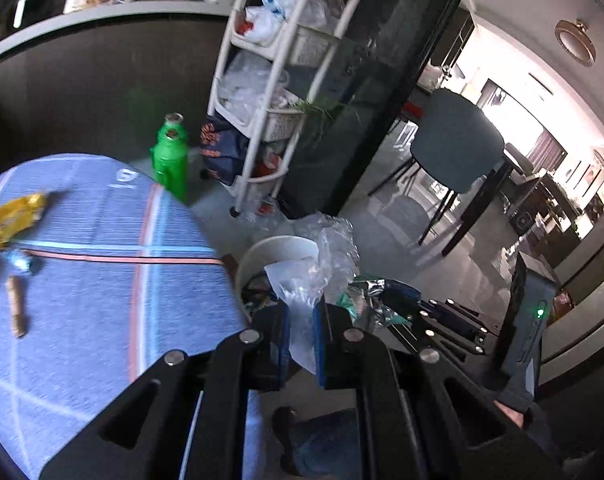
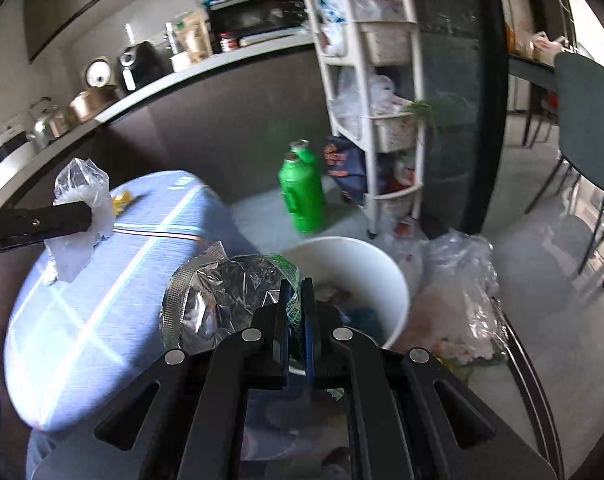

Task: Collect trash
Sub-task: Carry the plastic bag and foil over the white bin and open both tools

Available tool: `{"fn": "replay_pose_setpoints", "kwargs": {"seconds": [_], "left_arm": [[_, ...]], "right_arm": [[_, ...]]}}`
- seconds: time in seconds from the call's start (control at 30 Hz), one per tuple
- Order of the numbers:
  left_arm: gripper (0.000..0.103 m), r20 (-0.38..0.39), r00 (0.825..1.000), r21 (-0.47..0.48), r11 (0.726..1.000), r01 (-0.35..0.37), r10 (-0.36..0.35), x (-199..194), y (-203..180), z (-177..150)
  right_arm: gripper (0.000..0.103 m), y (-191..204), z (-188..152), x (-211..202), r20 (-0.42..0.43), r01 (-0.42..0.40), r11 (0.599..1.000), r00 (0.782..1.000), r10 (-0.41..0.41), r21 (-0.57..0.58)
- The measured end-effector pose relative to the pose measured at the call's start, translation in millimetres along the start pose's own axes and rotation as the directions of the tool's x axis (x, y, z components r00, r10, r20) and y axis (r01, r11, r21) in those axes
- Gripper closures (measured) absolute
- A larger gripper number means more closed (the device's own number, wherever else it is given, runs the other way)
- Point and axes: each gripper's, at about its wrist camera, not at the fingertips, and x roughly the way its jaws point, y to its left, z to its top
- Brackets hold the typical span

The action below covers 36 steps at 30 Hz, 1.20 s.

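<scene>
Left wrist view: the left claw (image 1: 302,320) is clamped on a clear plastic bag (image 1: 302,280), which sticks up between its blue pads.
Right wrist view: the right claw (image 2: 297,304) is pinched tight on a crumpled foil wrapper (image 2: 222,292) with a green printed edge.
Bin: a white bucket (image 2: 381,264) stands on the floor just beside the surface; some trash already lies inside (what kind is hard to tell).
Left claw from the right: it reaches in from the left edge, the clear bag bunched at its tip above the surface.
Surface: a round top under a blue cloth (image 1: 102,280) with pale and red stripes.
Left on the cloth: a yellow wrapper (image 1: 14,216), a small blue scrap (image 1: 20,260) and a brown stick-shaped piece (image 1: 16,312), all near the far left edge.
Floor: a green bottle (image 2: 302,196) stands near a white rack (image 2: 381,80) of plastic bags; more clear plastic (image 2: 461,280) lies right of the bucket.
</scene>
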Motion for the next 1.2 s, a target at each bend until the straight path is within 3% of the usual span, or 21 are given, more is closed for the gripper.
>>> {"fn": "replay_pose_setpoints", "kwargs": {"seconds": [0.4,0.6,0.63,0.7,0.77,0.93,1.07,1.2], "left_arm": [[0.092,-0.127,0.992,-0.04,0.999,0.002,-0.007,100,-3,9],[0.089,-0.174,0.985,-0.043,0.999,-0.007,-0.001,136,0,8],[0.085,-0.177,0.984,-0.037,0.999,-0.015,0.008,138,-1,9],[0.072,-0.171,0.985,-0.014,0.999,-0.032,0.029,141,-2,9],[0.051,-0.153,0.987,-0.003,0.999,-0.048,0.047,141,-2,11],[0.032,-0.112,0.991,-0.012,0.997,-0.07,0.069,132,0,15],[0.009,-0.064,0.993,-0.025,0.995,-0.097,0.095,118,2,15],[0.004,-0.007,0.993,-0.045,0.992,-0.119,0.119,95,1,17]], "right_arm": [[0.098,-44,-3,61,-0.038,0.041,0.999,0.998,-0.041,0.015],[0.094,-43,-6,89,-0.05,0.066,0.993,0.996,-0.07,-0.094],[0.09,-41,-7,93,-0.055,0.066,0.99,0.996,-0.073,-0.121],[0.074,-36,-11,99,-0.061,0.068,0.983,0.995,-0.079,-0.171],[0.058,-33,-16,99,-0.057,0.069,0.976,0.995,-0.083,-0.206],[0.038,-29,-21,93,-0.045,0.064,0.972,0.996,-0.076,-0.226],[0.01,-23,-24,78,-0.016,0.053,0.972,0.998,-0.059,-0.23],[0.009,-18,-24,66,-0.011,0.035,0.973,0.999,-0.038,-0.23]]}}
